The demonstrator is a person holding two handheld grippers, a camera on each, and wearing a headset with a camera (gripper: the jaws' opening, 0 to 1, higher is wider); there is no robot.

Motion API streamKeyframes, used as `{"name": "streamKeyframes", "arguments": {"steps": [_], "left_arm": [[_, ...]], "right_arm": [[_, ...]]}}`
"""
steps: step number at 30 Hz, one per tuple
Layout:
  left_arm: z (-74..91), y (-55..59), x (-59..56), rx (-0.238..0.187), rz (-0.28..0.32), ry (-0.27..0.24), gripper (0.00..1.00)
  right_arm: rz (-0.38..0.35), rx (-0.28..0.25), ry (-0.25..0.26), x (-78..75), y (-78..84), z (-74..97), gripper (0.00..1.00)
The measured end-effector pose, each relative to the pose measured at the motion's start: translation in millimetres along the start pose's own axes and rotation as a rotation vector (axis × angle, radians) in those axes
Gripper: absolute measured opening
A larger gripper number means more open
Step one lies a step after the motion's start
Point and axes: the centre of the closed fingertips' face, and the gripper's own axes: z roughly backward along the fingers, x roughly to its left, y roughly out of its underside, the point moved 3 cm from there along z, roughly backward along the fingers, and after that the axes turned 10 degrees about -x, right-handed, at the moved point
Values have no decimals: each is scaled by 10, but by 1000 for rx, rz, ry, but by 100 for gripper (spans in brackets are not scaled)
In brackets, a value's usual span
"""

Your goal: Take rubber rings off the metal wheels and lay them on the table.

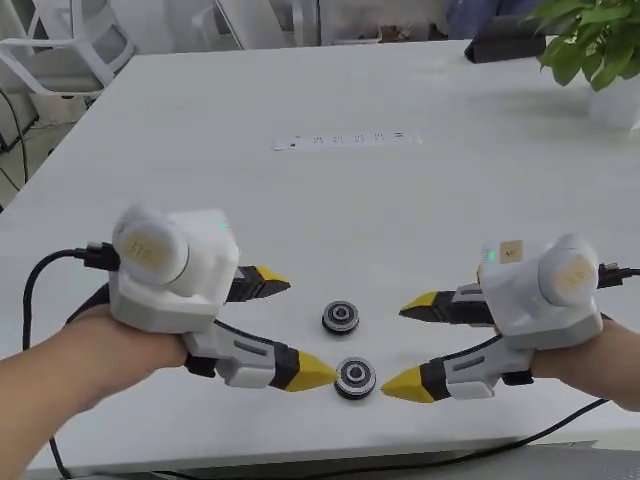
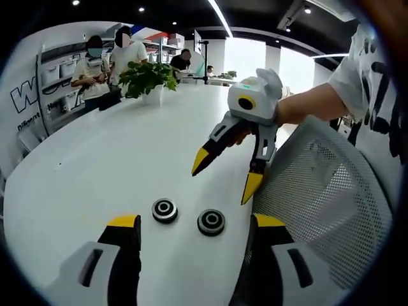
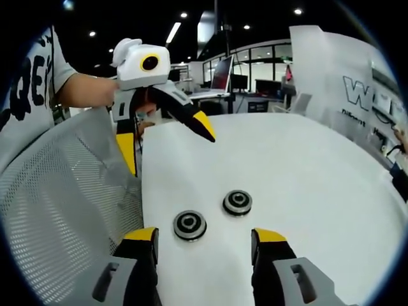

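Left gripper: jaws spread wide and empty. In the head view its lower tip sits just beside the near wheel; contact can't be told.
Far wheel: lies flat on the table, between the two grippers and clear of both.
Near wheel: lies flat, just in front of the far wheel and close to the table's front edge, between the lower jaw tips of both grippers.
Rubber rings: a dark band round each wheel's rim. Both look still seated, and no loose ring is on the table.
Right gripper: jaws wide and empty, pointing at the left gripper across the wheels, with its lower tip near the near wheel.
Step in hand: judged to be the approach to the first wheel, probably the near one. The task looks barely begun.
Doing it well: one gripper likely needs to pin the wheel by its metal body, closing square so it can't spin or skate. The other should catch only the rubber at the rim and peel it off one side first, not pull straight up.
Risk: a flat, small wheel may slide off the front edge if nudged by a tip.
Laying down: the bare table beyond the far wheel looks a safe spot.
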Motion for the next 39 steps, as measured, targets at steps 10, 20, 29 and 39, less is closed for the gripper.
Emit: {"name": "streamKeyframes", "arguments": {"steps": [10, 20, 29, 39], "left_arm": [[-180, 81, -61, 29, -10, 45, 58], [-307, 206, -107, 74, -10, 85, 52], [-374, 274, -118, 96, -29, 109, 42], [-473, 306, -180, 101, -36, 135, 36]], "right_arm": [[-12, 14, -16, -9, 89, -55, 55], [-10, 30, -34, 0, 142, -115, 52], [-9, 33, -48, 25, 162, -157, 51], [-6, 29, -56, 35, 162, -175, 48]]}}
